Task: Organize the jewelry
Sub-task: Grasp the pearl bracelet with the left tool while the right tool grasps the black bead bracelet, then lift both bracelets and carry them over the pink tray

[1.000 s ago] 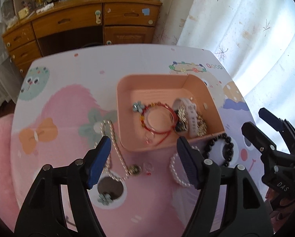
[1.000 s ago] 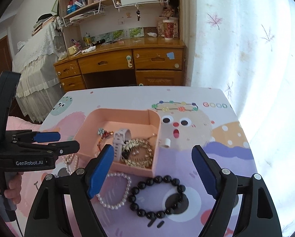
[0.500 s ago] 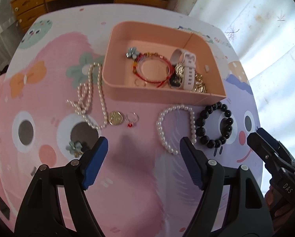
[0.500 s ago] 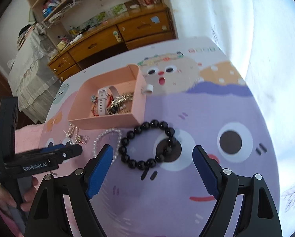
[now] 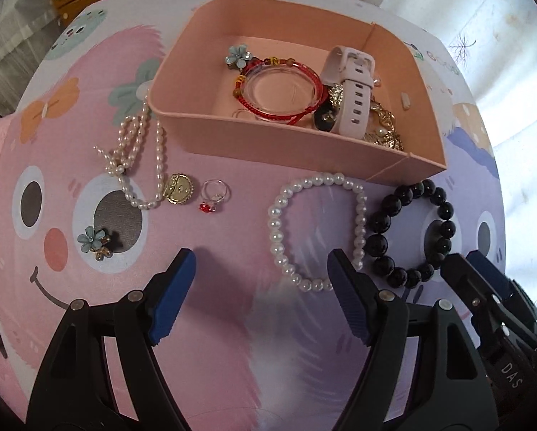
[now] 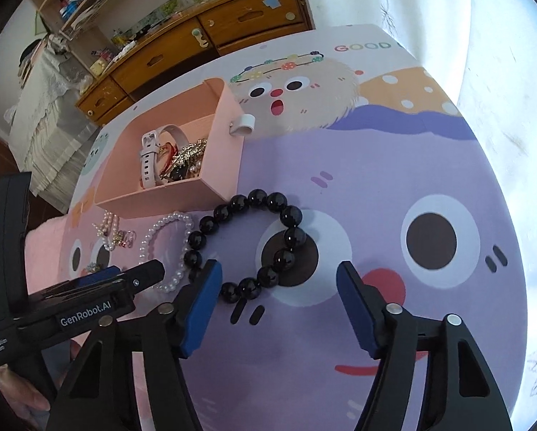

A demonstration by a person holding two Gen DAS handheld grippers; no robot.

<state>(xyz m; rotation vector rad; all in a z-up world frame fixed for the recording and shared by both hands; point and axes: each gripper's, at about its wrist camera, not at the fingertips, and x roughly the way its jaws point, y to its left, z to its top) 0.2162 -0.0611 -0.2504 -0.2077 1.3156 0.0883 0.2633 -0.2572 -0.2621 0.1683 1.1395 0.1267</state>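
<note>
Fingers of both grippers, left gripper (image 5: 261, 298) and right gripper (image 6: 279, 303), gape wide, empty; right approaches black bead bracelet (image 6: 247, 244), next closing on it for pink tray (image 6: 218, 136).

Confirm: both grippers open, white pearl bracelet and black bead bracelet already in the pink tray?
Not quite. Both grippers, left gripper and right gripper, are open, but the white pearl bracelet and black bead bracelet lie on the mat, outside the pink tray. The left wrist view shows it.
</note>
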